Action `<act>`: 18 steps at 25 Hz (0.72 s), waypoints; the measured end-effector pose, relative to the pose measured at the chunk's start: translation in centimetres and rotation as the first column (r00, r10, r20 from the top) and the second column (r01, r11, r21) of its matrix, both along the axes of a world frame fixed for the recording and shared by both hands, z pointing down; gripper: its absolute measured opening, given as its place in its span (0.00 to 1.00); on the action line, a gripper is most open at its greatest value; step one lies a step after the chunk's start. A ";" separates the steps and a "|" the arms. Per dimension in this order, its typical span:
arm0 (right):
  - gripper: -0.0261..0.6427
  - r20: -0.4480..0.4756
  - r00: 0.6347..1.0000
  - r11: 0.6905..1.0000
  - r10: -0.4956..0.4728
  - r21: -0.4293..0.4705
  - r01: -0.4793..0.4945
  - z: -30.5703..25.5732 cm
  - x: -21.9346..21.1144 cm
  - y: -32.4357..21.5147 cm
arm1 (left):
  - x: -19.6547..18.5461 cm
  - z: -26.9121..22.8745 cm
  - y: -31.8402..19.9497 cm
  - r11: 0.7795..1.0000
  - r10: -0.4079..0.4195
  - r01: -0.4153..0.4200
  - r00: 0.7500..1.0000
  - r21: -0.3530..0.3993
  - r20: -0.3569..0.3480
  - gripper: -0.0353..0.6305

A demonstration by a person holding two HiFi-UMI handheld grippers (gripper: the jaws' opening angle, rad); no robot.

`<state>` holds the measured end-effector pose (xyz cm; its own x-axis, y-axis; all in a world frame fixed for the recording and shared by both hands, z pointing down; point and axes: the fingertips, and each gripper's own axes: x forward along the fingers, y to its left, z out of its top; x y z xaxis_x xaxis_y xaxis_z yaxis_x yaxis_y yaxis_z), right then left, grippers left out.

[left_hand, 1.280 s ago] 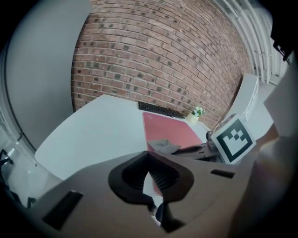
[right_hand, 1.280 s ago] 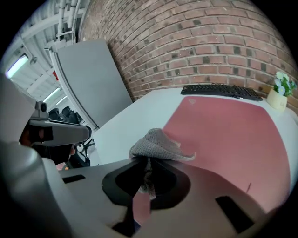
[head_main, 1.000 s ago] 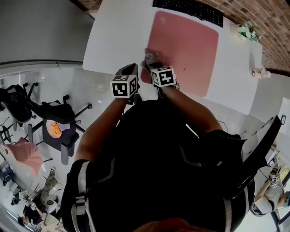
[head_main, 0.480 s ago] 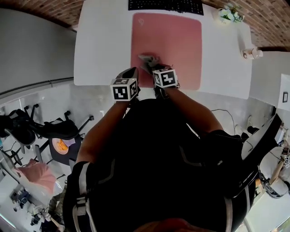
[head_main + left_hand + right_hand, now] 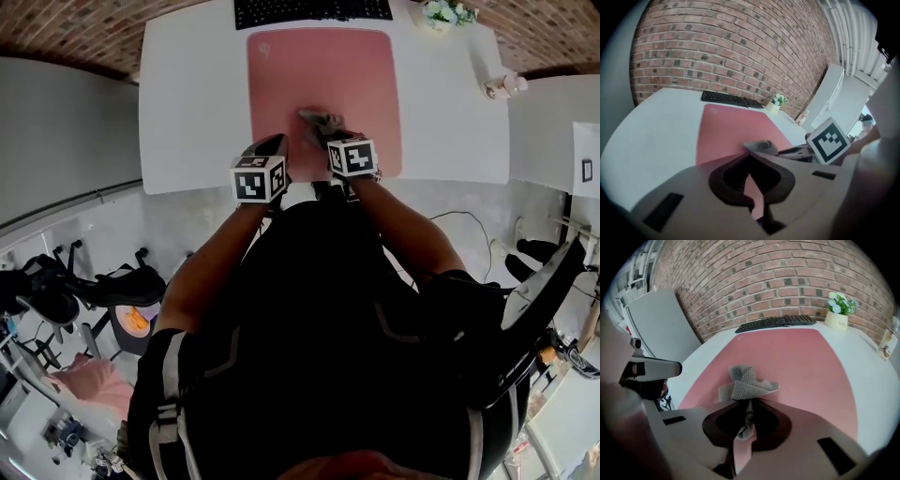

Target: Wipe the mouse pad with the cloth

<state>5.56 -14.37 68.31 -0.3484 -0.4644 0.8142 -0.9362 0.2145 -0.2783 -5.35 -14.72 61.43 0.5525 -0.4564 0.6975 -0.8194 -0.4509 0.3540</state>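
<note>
A pink mouse pad lies on the white table, with a black keyboard beyond it. A crumpled grey cloth rests on the pad's near middle, and my right gripper is shut on it. In the right gripper view the cloth bunches out in front of the right gripper and trails back between the jaws onto the pad. My left gripper hovers over the pad's near left corner, jaws together and holding nothing. The left gripper view shows the left gripper with the cloth just ahead.
A small pot of flowers stands at the table's far right, and a small pale object sits near the right edge. A brick wall backs the table. Office chairs stand on the floor to the left.
My right gripper has dragged the cloth from the pad's left edge rightward to its near middle. The left gripper kept its place beside it. The head view has shifted.
</note>
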 end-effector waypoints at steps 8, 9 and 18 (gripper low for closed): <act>0.09 -0.057 0.993 0.995 0.100 0.008 -0.100 0.0 6.4 0.7 | 3.5 0.3 0.1 0.995 0.102 -0.101 0.995 0.011 -0.001 0.05; 0.09 -0.065 0.992 0.994 0.105 0.010 -0.105 0.1 7.1 0.7 | 3.7 0.5 0.1 0.994 0.107 -0.107 0.994 0.009 0.001 0.05; 0.09 -0.113 0.976 0.981 0.188 -0.018 -0.191 0.4 12.4 1.7 | 5.2 0.1 0.3 0.991 0.132 -0.132 0.991 0.022 -0.007 0.05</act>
